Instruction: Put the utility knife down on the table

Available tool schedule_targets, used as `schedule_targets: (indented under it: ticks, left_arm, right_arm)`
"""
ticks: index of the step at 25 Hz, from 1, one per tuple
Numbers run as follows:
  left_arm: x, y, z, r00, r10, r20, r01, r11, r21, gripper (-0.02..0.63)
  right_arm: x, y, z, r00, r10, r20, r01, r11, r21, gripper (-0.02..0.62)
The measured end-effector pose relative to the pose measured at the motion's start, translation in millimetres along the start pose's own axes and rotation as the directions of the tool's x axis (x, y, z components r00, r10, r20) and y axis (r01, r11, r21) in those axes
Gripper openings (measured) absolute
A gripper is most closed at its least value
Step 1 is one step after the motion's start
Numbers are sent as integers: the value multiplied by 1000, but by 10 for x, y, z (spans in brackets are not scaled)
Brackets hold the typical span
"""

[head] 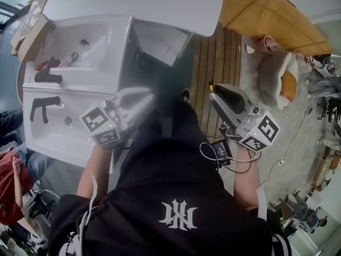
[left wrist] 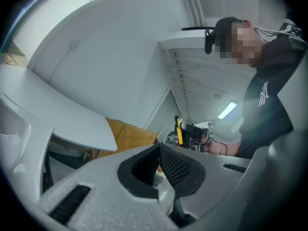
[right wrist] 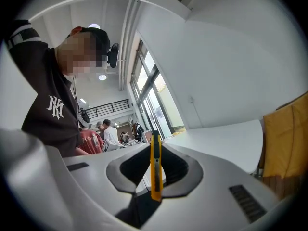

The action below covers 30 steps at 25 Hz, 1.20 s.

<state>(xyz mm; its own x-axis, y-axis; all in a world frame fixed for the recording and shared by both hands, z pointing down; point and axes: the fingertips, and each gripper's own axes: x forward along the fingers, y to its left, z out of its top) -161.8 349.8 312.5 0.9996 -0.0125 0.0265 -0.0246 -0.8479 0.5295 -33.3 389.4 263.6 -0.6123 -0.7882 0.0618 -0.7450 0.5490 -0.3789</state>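
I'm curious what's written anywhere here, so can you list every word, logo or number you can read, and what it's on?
"NY": white monogram on the person's black shirt.
Red shirt in the background: print too small to read.
Marker cubes: square patterns only, no words.

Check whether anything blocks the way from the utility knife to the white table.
Nothing visible does. The utility knife is clamped in the right tool, held above the wooden floor, and the white table lies ahead with only open space between. The left tool, shut and empty, sits off to the side.
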Motion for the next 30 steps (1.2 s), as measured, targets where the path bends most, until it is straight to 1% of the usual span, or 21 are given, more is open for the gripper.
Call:
schedule_targets:
  ticks: [2,4,8,11,14,16,18,19,22,24,27,30]
  left_arm:
    - [123,95,0,1000,28,-9,-28,1000,2,6]
    - [319,162,39,999,44,4,-44,999,-8,6]
    - [876,262,182,998,63,-11,-63,998,-16,6]
    - [1324,331,431,997,72,-11,-72,997,18,6]
    - [1694,331,653,997,74,9,-75,994,83,6]
    - [1886,328,653,996,85,-23,-82,990,110,6]
    - [1972,337,575,991,112,-68,-104,988,114,6]
    - [1985,364,557,989,127,-75,-119,987,108,6]
    - [1981,534,605,981,177,-84,-168,980,107,6]
    - [1971,683,698,977,195,-84,-186,977,105,6]
    - [1954,976,916,979,199,-46,-194,976,103,6]
    - [2055,1268,1220,987,156,30,-158,982,104,6]
  right_arm:
    - [24,-188,32,1000,25,8,-25,1000,3,57]
    - [43,-400,87,998,55,16,-55,999,0,57]
    - [-14,-860,282,995,99,22,-99,995,-3,57]
    - [-135,-1213,477,990,131,47,-131,991,4,57]
    - [-245,-1526,628,981,172,88,-176,984,40,57]
    - [-230,-1680,664,978,194,75,-196,980,26,57]
    - [-164,-1760,633,977,210,26,-209,978,-24,57]
    - [-124,-1799,628,975,220,13,-220,975,-35,57]
    - [-22,-1969,700,968,247,39,-247,969,0,57]
    - [43,-2108,742,967,249,45,-250,968,13,57]
    - [221,-2297,804,969,245,35,-246,969,16,57]
    - [386,-2462,951,973,230,22,-230,973,-4,57]
